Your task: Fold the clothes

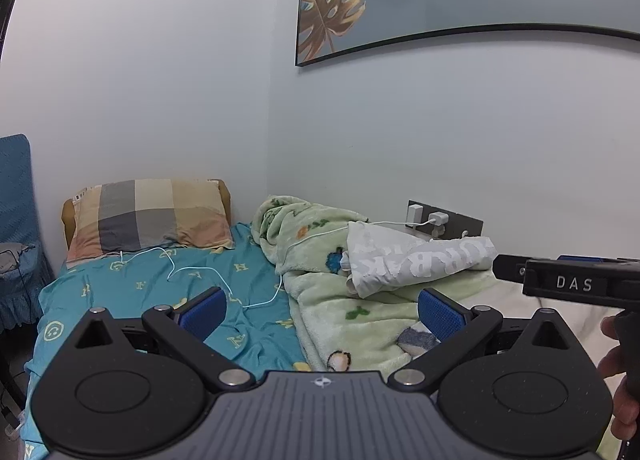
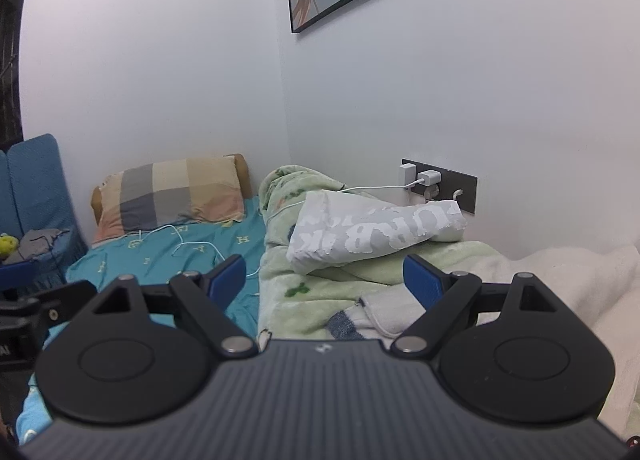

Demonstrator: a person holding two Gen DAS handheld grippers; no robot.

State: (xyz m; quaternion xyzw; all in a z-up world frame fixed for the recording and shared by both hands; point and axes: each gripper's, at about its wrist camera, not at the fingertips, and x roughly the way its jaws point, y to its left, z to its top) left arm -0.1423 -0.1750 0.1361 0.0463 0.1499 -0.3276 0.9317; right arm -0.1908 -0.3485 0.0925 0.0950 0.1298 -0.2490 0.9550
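A folded white garment with grey lettering [image 1: 416, 258] lies on top of a green fleece blanket [image 1: 340, 324] against the wall; it also shows in the right wrist view [image 2: 372, 230]. My left gripper [image 1: 322, 314] is open and empty, held above the bed in front of the blanket. My right gripper [image 2: 325, 280] is open and empty, held above the blanket short of the garment. A white and blue striped cloth [image 2: 376, 318] lies just below the right gripper. The right gripper's body [image 1: 572, 284] shows at the left view's right edge.
A checked pillow [image 1: 152, 216] lies at the head of the teal bed sheet [image 1: 160, 288]. A white charging cable [image 1: 208, 272] runs across the sheet to a wall socket [image 1: 440, 218]. A blue chair [image 2: 32, 204] stands at the left. A white blanket [image 2: 560, 280] lies at the right.
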